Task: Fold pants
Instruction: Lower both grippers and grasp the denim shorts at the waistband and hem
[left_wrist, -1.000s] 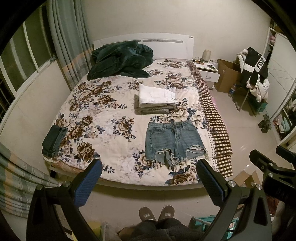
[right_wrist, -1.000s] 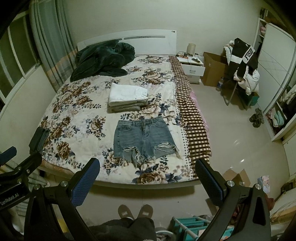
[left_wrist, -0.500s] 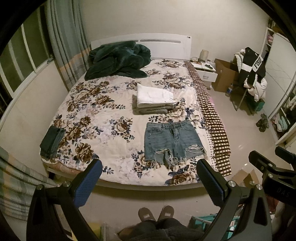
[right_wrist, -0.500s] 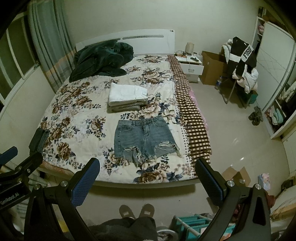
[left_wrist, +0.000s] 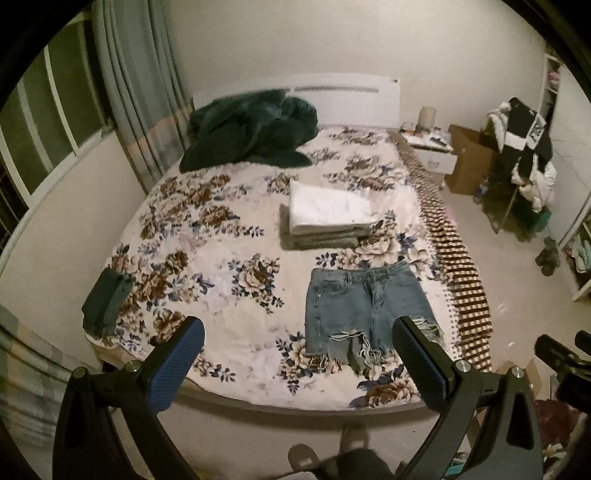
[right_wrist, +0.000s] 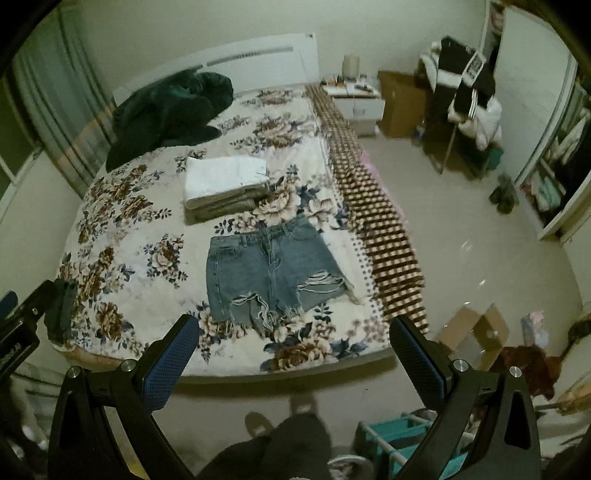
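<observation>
A pair of frayed blue denim shorts (left_wrist: 365, 306) lies flat on the floral bedspread (left_wrist: 221, 266), waistband toward the headboard. It also shows in the right wrist view (right_wrist: 273, 269). Behind it sits a stack of folded clothes (left_wrist: 328, 218) with a white piece on top, seen too in the right wrist view (right_wrist: 225, 184). My left gripper (left_wrist: 297, 360) is open and empty, held in the air before the foot of the bed. My right gripper (right_wrist: 293, 360) is open and empty too, at the same distance.
A dark green blanket (left_wrist: 251, 133) is heaped at the headboard. A small folded dark garment (left_wrist: 107, 299) lies at the bed's left corner. A checked throw (left_wrist: 458, 266) hangs along the right edge. A nightstand (right_wrist: 354, 103), boxes and a laden chair (right_wrist: 465, 99) stand at right.
Both grippers have moved forward toward the bed. The right wrist view has tilted to the right. The shorts and the stack have not moved.
</observation>
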